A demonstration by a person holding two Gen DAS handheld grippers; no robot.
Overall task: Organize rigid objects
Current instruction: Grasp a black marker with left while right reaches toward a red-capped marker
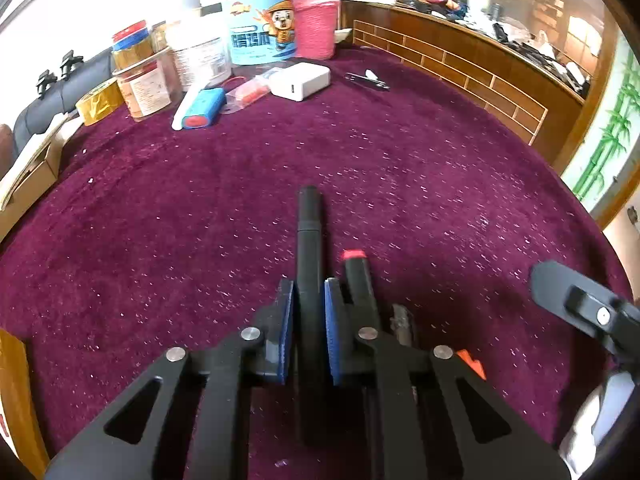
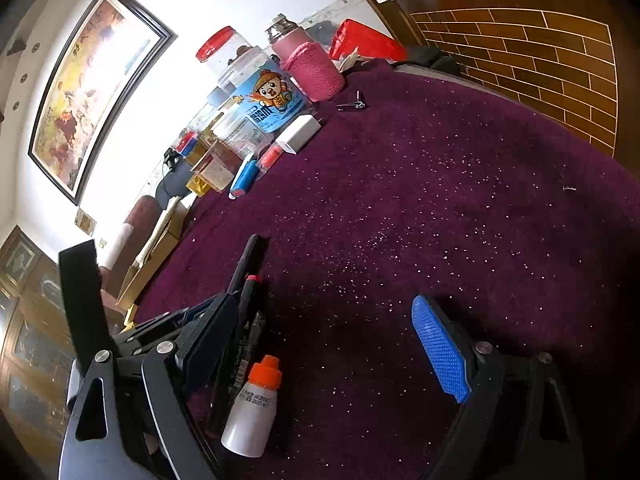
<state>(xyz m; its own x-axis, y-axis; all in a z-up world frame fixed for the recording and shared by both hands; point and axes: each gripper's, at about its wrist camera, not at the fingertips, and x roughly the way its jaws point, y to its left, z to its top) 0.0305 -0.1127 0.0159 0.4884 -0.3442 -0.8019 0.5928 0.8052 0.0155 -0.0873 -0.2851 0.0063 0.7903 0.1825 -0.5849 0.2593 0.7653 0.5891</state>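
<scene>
Black left claw (image 1: 308, 320), blue ribbed pads (image 2: 440, 356), silver screws, possibly white sleeve (image 1: 600, 420)

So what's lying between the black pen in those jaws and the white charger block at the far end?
Nothing: in the left wrist view, only bare purple tablecloth stretches from the black pen to the white charger block.

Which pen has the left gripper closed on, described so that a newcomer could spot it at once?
On the purple tablecloth, away from the jars at the far edge, look near the camera, where the left gripper is shut. The all-black pen sits between its blue pads. The pen with a red tip beside it has a coloured end; this one has none.
</scene>
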